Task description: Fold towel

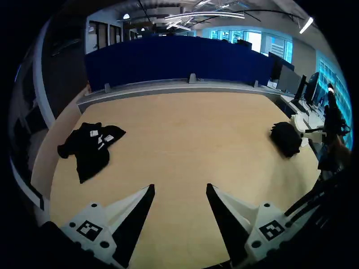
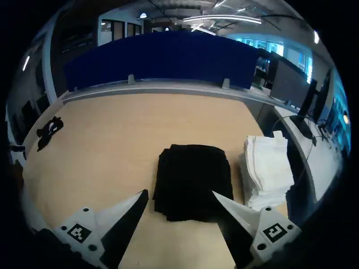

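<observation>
Now, left gripper view: my left gripper [image 1: 180,185] hangs released over the near edge of the desk [image 1: 188,134], both fingers spread wide with bare light wood between the tips, holding nothing. The crumpled black towel [image 1: 89,148] lies at the left of the frame, well apart from my fingers, bunched unevenly with a few small white tags showing on top. At the right edge of the desk sits a dark bundle [image 1: 286,138], with something white just behind it that is too small to make out. A blue partition [image 1: 179,60] runs along the far side of the desk, and monitors [image 1: 309,87] stand at the upper right. Right gripper view: my right gripper [image 2: 179,192] is also released, fingers apart and touching nothing. A folded black stack [image 2: 193,181] lies squared up at lower centre of the frame, directly ahead; its near edge sits between my two fingertips as seen from this camera, and I cannot tell whether the tips are above it or just short of it. A folded white stack [image 2: 267,172] lies just beside it on the right, near the desk edge. The crumpled towel appears here as a small dark shape at the far left of the frame.
</observation>
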